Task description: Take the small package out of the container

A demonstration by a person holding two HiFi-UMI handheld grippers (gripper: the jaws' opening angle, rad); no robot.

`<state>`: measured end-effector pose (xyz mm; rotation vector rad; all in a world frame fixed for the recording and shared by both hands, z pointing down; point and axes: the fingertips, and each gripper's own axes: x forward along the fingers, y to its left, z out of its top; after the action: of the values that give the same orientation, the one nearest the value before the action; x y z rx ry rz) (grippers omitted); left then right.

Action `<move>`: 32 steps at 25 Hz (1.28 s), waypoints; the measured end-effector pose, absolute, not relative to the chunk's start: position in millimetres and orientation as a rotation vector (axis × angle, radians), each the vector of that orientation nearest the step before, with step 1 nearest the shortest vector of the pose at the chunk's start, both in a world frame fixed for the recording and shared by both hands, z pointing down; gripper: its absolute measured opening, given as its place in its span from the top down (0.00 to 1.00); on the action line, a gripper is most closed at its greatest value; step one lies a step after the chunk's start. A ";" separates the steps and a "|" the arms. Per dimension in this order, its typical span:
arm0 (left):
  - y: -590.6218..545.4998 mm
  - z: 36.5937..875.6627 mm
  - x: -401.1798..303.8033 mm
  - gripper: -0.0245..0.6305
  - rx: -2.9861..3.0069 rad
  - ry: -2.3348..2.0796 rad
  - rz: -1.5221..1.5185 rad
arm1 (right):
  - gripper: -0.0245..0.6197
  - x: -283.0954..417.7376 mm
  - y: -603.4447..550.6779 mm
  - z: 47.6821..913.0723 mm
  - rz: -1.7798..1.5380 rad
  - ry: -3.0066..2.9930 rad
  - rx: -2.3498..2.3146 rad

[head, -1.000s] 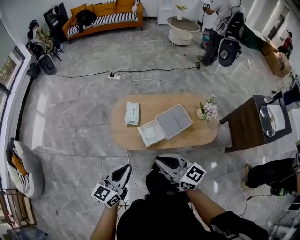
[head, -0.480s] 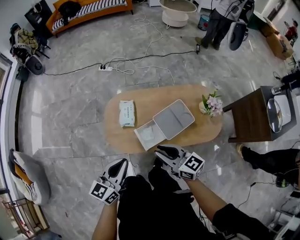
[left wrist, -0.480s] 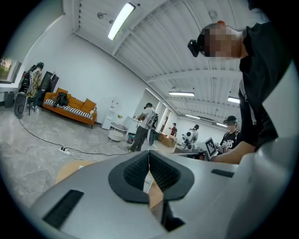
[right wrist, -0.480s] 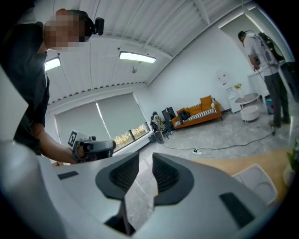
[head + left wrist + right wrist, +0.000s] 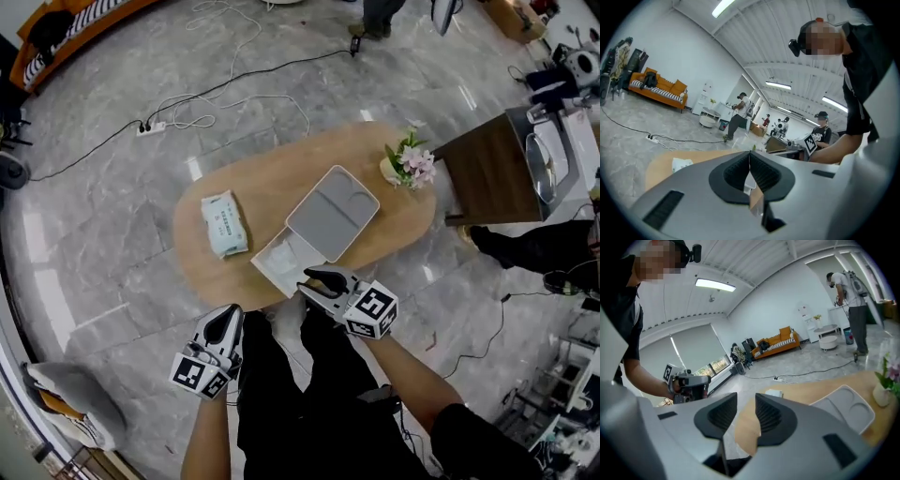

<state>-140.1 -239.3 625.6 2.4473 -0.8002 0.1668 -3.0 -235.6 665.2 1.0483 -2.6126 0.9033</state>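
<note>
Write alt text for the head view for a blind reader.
A person's right gripper, jaws opening and empty, hovers by an open white container on an oval wooden table; the left gripper, shut, hangs back. A wipes pack and flower vase share the table.

One container (image 5: 262, 269), one lid (image 5: 333, 213), one wipes pack (image 5: 223, 223), perhaps one package (image 5: 292, 255) inside.

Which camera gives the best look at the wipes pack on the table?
The head view: the wipes pack lies fully visible from above, left of the container. Both gripper views catch only a small, distant glimpse of it.
</note>
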 end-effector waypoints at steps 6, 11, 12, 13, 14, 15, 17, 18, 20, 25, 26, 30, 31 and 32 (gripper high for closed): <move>-277.9 684.6 -131.3 0.94 2.464 -0.603 0.233 | 0.76 -2.5 -265.8 732.0 0.945 -2.456 1.210; -295.6 721.7 -128.2 0.94 2.461 -0.489 0.263 | 0.75 -3.4 -273.5 784.6 0.961 -2.319 1.272; -298.9 728.7 -127.6 0.94 2.462 -0.476 0.264 | 0.75 -3.1 -275.3 795.0 0.969 -2.298 1.278; -303.3 736.1 -126.9 0.94 2.465 -0.467 0.263 | 0.75 -3.0 -278.9 805.6 0.976 -2.283 1.278; -308.1 743.6 -126.2 0.94 2.470 -0.460 0.262 | 0.75 -3.2 -283.4 815.9 0.980 -2.270 1.274; -312.7 750.5 -125.7 0.94 2.473 -0.454 0.262 | 0.75 -3.8 -287.5 825.7 0.981 -2.257 1.268; -318.0 761.7 -125.8 0.94 2.469 -0.440 0.264 | 0.75 -6.0 -292.0 843.2 0.990 -2.219 1.259; -318.7 765.7 -125.9 0.94 2.465 -0.430 0.265 | 0.75 -6.8 -293.0 851.0 1.001 -2.197 1.260; -318.2 771.7 -124.7 0.94 2.459 -0.410 0.264 | 0.75 -6.0 -294.9 866.2 1.015 -2.148 1.270; -308.1 784.8 -118.9 0.94 2.450 -0.340 0.259 | 0.75 -2.8 -300.0 903.4 0.975 -2.019 1.256; -306.5 787.5 -118.7 0.94 2.447 -0.331 0.258 | 0.75 -3.6 -300.5 910.6 0.971 -1.996 1.250; -300.5 793.6 -118.5 0.94 2.436 -0.293 0.251 | 0.75 -6.6 -299.7 935.6 0.966 -1.904 1.229; -298.5 794.0 -118.0 0.94 2.435 -0.279 0.251 | 0.75 -6.4 -299.6 940.8 0.957 -1.879 1.225; -296.3 794.3 -117.5 0.94 2.435 -0.264 0.253 | 0.75 -5.8 -299.9 945.0 0.945 -1.855 1.222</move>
<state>-117.5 -296.3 794.3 2.4350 -0.2640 0.2530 -5.8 -299.9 945.0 1.2221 -1.8551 0.9447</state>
